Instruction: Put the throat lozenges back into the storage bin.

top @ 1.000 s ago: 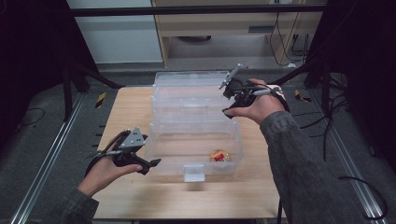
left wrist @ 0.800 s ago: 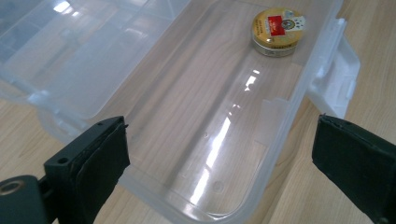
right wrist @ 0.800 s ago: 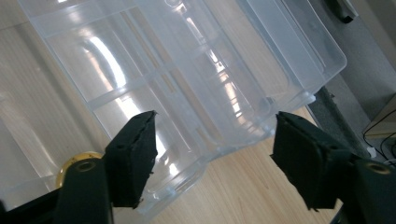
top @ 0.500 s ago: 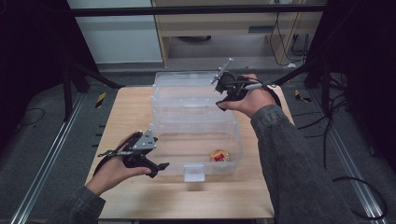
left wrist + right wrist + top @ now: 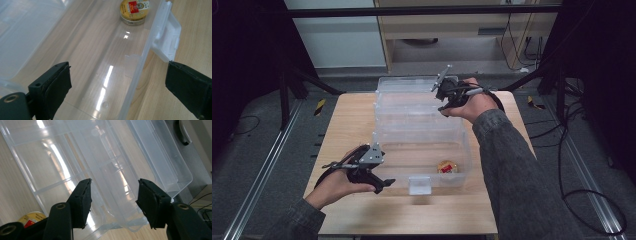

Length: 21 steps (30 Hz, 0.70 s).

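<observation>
Tin [image 5: 133, 11] (gold, red-labelled) lies inside clear box [image 5: 422, 131].

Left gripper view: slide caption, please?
Open left gripper straddles clear plastic box's front wall; round yellow tin inside.

We are viewing a glossy clear plastic box [image 5: 422, 135], a shiny metal tin [image 5: 133, 11], and a matt wooden table [image 5: 347, 125].

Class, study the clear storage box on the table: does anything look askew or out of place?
Yes: the lid is not seated. It lies tilted across the back of the clear box, and the front latch hangs open. Only a small round tin lies inside.
</observation>
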### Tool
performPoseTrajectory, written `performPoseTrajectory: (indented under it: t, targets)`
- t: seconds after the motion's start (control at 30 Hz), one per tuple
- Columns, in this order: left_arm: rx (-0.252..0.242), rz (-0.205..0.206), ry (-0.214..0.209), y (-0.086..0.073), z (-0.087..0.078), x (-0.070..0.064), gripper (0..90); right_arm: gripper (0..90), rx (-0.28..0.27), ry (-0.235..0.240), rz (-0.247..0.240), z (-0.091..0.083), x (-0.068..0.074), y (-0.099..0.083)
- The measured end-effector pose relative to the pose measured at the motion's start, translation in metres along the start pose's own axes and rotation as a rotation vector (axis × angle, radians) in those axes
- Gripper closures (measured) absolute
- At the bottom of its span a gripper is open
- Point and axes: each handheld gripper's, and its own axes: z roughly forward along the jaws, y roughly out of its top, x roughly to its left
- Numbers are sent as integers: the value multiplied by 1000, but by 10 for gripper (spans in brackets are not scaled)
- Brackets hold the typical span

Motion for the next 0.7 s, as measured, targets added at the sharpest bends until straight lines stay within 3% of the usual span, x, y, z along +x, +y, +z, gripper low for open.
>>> performPoseTrajectory:
  t: [0.13,0.3,0.7]
  targets:
    - [25,24,-16,3,4,-3,93,459,34,8,-18,9,0,-2]
    - [26,27,-27,5,6,-3,117,476,48,15,-32,15,1,-3]
    - [85,46,-68,7,17,-3,217,523,86,35,-71,25,3,-4]
